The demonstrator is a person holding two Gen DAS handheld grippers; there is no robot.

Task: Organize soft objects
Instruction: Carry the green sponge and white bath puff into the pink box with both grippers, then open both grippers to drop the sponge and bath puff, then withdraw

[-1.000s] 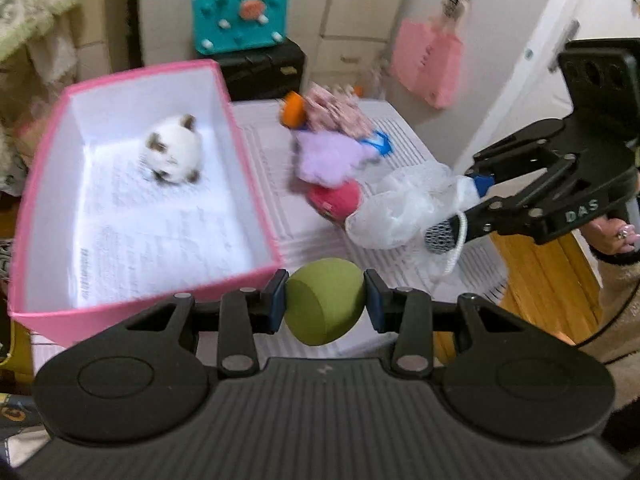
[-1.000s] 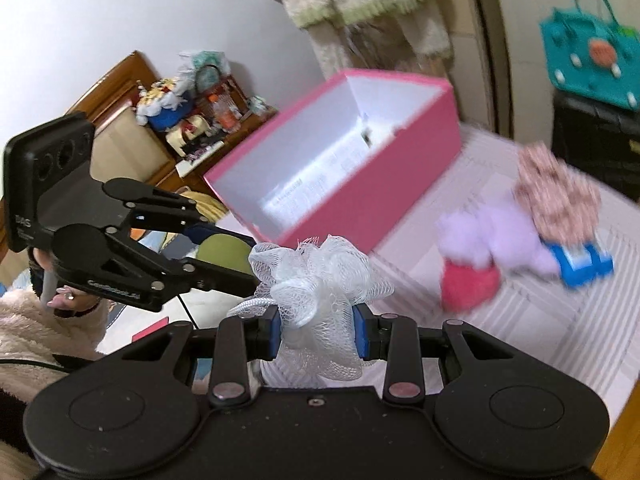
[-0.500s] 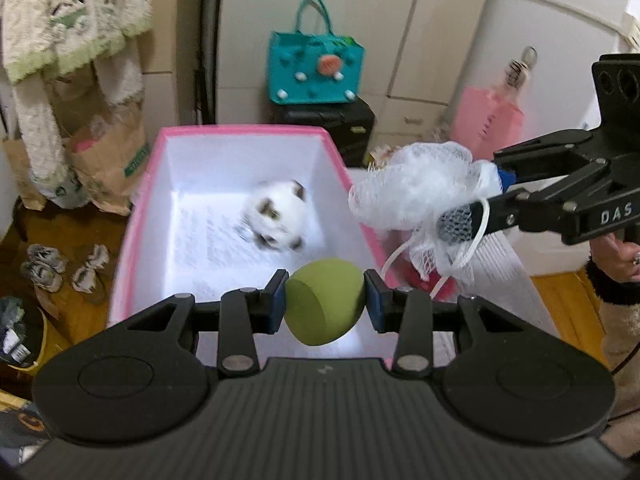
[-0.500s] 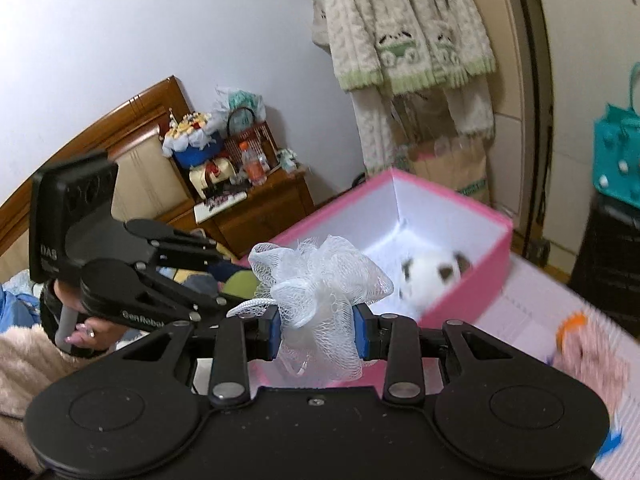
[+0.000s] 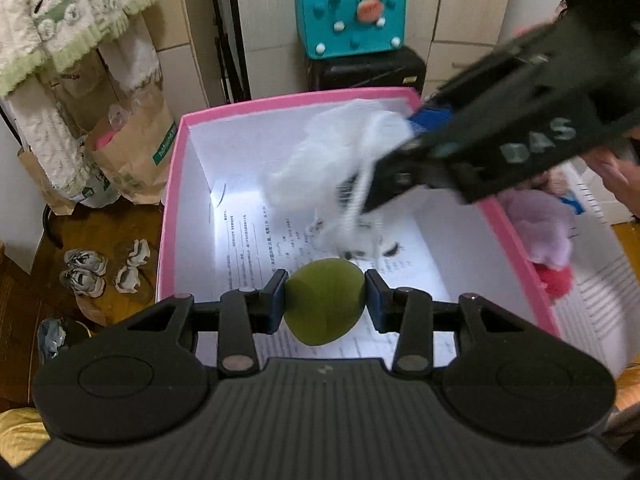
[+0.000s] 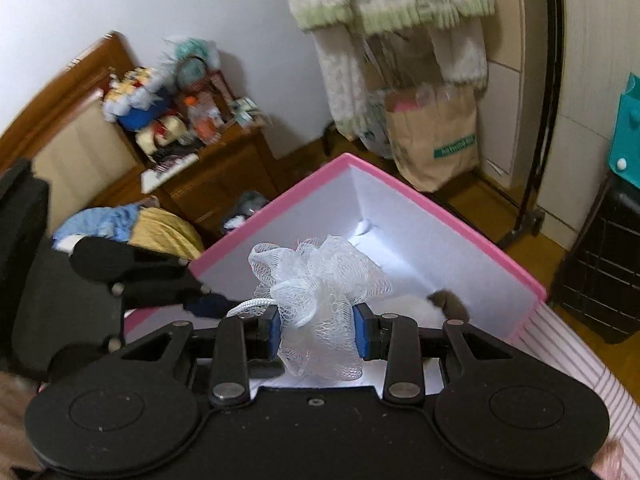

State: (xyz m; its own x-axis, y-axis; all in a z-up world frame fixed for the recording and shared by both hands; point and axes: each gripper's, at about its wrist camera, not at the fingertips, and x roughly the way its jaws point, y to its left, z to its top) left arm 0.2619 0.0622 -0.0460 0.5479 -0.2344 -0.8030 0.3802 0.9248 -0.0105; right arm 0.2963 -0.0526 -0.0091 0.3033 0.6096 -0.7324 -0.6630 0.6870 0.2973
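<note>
We hold both grippers over the pink box [image 5: 172, 184] for dropping: left gripper [image 5: 325, 307] jaws pinching green sponge [image 5: 325, 307], right gripper [image 6: 316, 330] jaws pinching white mesh pouf [image 6: 316, 276]; more soft toys [image 5: 540, 220] wait on bench.

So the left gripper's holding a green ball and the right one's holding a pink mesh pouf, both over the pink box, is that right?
Not quite: the mesh pouf in the right gripper is white, not pink, as the right wrist view shows. The rest holds: the left gripper clamps the green ball, both over the pink box.
</note>
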